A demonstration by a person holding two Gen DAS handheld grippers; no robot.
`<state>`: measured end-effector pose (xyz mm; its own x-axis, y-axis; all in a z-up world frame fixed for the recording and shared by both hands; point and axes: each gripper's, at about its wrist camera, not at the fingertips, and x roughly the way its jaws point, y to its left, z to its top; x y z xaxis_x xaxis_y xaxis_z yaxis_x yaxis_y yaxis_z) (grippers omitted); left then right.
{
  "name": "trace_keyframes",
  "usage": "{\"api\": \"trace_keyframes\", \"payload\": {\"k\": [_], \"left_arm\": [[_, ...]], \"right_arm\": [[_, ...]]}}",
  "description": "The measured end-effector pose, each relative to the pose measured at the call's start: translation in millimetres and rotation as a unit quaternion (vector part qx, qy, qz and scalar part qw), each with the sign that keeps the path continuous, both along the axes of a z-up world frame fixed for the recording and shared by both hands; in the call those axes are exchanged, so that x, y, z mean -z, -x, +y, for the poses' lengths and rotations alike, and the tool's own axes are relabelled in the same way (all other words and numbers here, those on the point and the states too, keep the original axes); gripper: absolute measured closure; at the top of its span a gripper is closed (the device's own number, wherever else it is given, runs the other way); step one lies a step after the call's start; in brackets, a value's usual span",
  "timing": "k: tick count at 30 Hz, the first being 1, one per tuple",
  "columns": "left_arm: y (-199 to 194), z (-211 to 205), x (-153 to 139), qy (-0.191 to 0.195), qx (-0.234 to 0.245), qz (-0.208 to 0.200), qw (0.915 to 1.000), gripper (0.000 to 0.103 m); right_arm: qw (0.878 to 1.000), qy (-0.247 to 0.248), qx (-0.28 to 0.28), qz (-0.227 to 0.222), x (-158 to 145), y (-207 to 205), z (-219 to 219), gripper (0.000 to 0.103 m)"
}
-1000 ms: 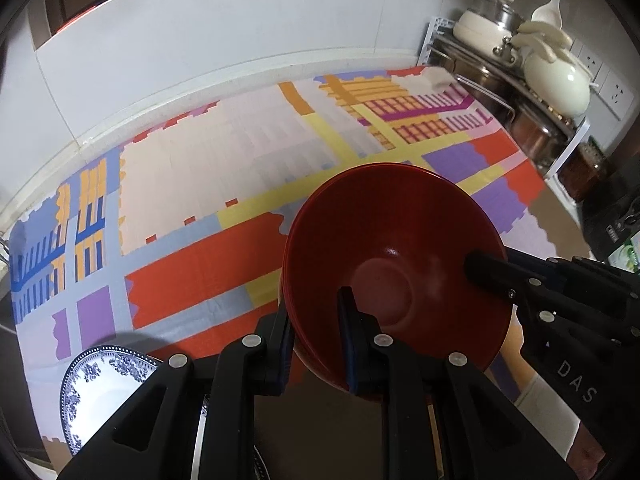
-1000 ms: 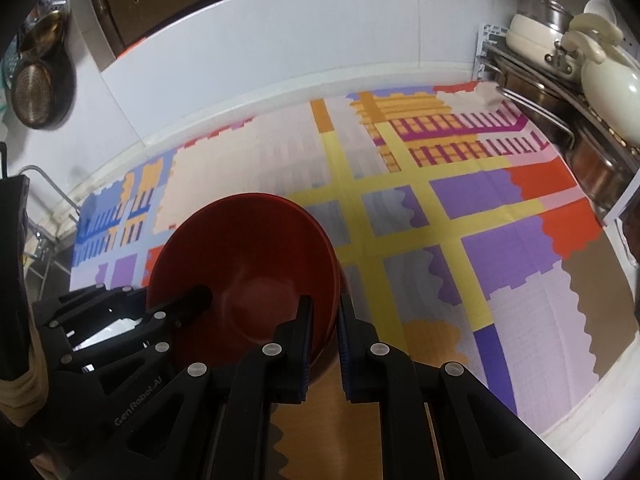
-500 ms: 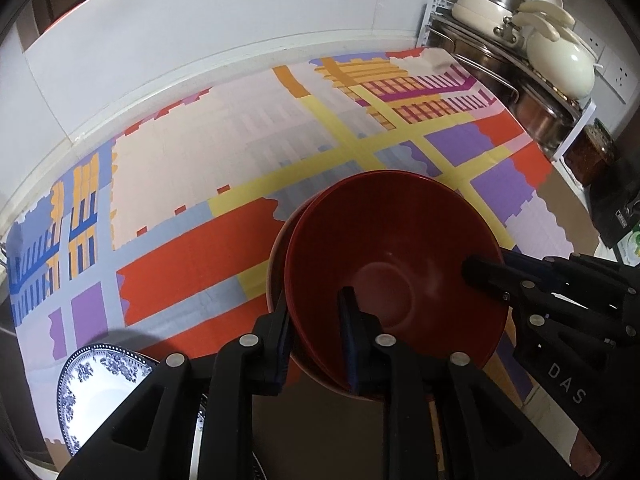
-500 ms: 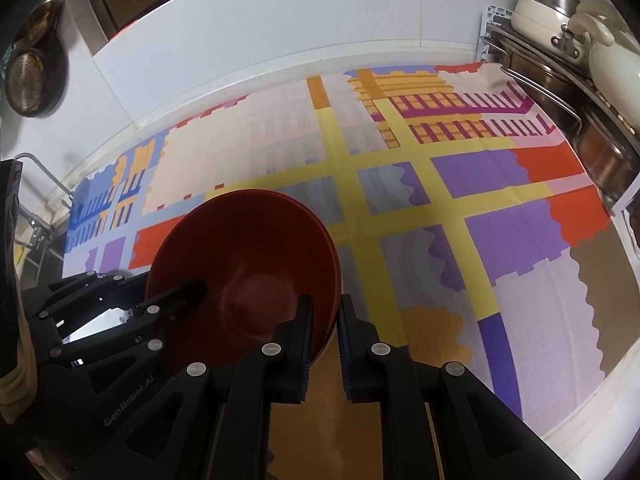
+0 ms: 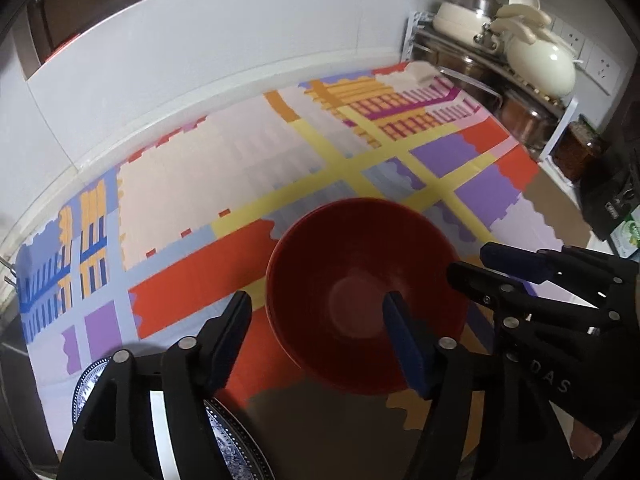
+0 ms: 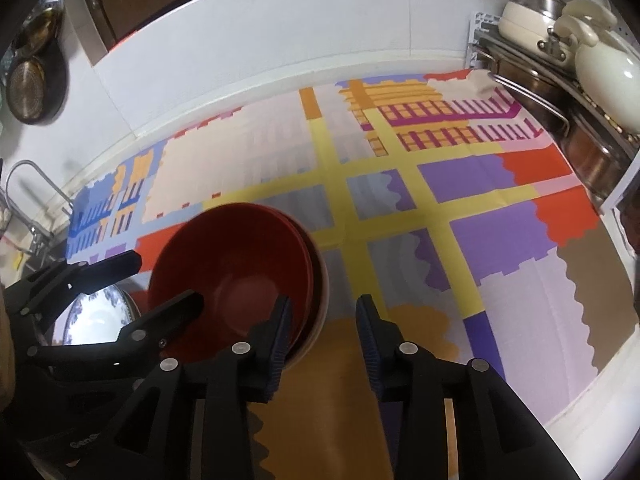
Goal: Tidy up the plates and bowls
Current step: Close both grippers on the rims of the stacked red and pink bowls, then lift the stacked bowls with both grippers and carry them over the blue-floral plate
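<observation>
Kitchen counter with a loud patchwork cloth spread over it (yellow stripes, red, purple and orange blocks), white backsplash behind and a metal rack of cream and copper pots in the far right corner.

Red bowl sits on the cloth near the front, nested in a second red bowl whose rim peeks out on its right side in the right wrist view; a pale rim shows under that one too, can't tell what it belongs to.

Left gripper is spread wide, holding nothing. Its right finger reaches in over the bowl's interior, its left finger sits off the bowl's left side, so the near-left rim lies between the two without being pinched.

Right gripper is open as well, gap clearly visible, nothing held. Its left finger sits right at the bowls' near-right edge, looks like it's over the rim, though whether it touches I can't say; the other finger is out over bare cloth.

Blue-and-white patterned plate lies just left of the bowls, partly hidden behind the left gripper.
</observation>
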<state>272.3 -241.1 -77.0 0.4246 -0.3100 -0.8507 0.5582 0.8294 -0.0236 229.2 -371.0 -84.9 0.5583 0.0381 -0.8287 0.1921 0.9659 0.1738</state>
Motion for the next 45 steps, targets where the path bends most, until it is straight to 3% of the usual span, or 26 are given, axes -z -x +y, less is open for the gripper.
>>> {"api": "trace_keyframes", "payload": {"k": [7,13,27,38,42,45], "left_arm": [[-3,15,-13,0.011,-0.024,-0.013,0.9996,0.035],[-13,25,-2,-0.001,-0.050,-0.005,0.9987,0.035],[-29,19,40,-0.012,-0.065,0.062,0.9958,0.037],[-35,13,58,-0.001,-0.060,0.122,0.9907,0.060],[-36,10,59,0.016,-0.055,0.141,0.9884,0.070],[-37,8,58,0.012,-0.056,0.143,0.9881,0.070]], "right_arm": [[1.000,-0.001,0.004,-0.022,-13,2,4,0.069],[1.000,0.000,0.016,-0.006,-1,-6,3,0.069],[0.998,-0.034,0.020,0.039,33,-24,3,0.069],[0.995,-0.064,0.018,0.075,44,-31,5,0.069],[0.995,-0.059,0.026,0.081,46,-31,5,0.076],[0.994,-0.064,0.031,0.081,47,-31,4,0.077]]}}
